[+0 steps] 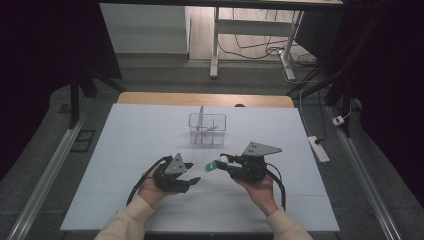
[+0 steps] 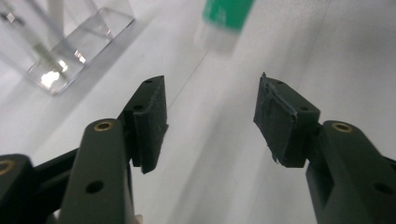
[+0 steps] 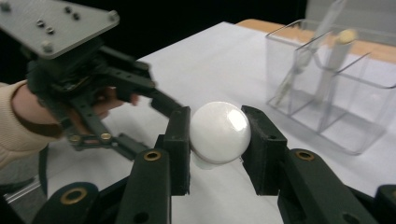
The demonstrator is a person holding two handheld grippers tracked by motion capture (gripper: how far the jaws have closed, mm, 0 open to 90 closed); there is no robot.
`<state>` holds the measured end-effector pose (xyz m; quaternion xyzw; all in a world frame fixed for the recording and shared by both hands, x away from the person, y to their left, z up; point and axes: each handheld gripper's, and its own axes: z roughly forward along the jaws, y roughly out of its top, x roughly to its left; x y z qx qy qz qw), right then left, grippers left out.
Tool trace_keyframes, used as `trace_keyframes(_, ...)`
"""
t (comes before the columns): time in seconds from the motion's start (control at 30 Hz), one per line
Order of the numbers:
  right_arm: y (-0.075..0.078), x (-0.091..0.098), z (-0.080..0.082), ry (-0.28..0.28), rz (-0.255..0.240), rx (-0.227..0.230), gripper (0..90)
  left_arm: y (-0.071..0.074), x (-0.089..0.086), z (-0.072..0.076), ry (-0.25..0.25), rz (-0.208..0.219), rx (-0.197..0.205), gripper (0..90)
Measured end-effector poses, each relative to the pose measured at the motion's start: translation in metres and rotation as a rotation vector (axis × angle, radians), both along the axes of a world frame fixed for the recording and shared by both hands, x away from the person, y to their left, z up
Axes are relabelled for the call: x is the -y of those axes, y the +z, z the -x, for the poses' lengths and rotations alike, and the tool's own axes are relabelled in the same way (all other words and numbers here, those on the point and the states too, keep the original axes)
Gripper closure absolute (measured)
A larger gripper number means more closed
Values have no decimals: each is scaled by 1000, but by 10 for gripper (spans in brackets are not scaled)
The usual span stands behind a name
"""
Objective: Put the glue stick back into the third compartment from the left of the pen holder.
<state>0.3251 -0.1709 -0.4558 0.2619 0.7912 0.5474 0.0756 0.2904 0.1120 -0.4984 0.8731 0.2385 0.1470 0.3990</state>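
1. Fingers point(image 3: 263, 140) of the right gripper point(image 1: 223, 163) are clamped on the white rounded end of a small tube point(image 3: 219, 133), holding it just above the bench point(image 1: 125, 150)

2. Seen from the high view, the tube point(image 1: 210, 167) sticks out toward the left gripper point(image 1: 192, 181), its green-banded end leading; it hangs between the two grippers, near the front middle of the bench

3. Left gripper fingers point(image 2: 152, 119) stand wide apart with nothing between them; the tube's green and white end point(image 2: 223, 21) lies ahead of them, apart, and blurred

4. Judged from this, the step in hand looks like a handover or a two-handed grip on the tube, perhaps to pull a cap, though I cannot tell which

5. A clear organiser point(image 1: 207, 128) with compartments stands farther back on the bench, holding a few slim items; it seems a likely home for the tube

6. Next move calls for the left fingers to come forward, centre on the green end and close squarely, while the right grip keeps firm
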Motion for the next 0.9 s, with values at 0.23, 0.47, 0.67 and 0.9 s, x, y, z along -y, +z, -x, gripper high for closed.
trace_keyframes(0.23, 12, 11, -9, -51, -4, 35, 641, 0, -32, 15, 50, 37, -31, 414)
trace_keyframes(0.47, 29, 17, -23, -90, -12, 67, 641, -5, -61, 27, 104, 65, -56, 407)
trace_keyframes(0.67, 41, 20, -36, -135, -1, 89, 641, -10, -84, 34, 143, 78, -76, 395)
trace_keyframes(0.9, 53, 19, -58, -197, 7, 96, 641, -13, -100, 36, 181, 94, -87, 388)
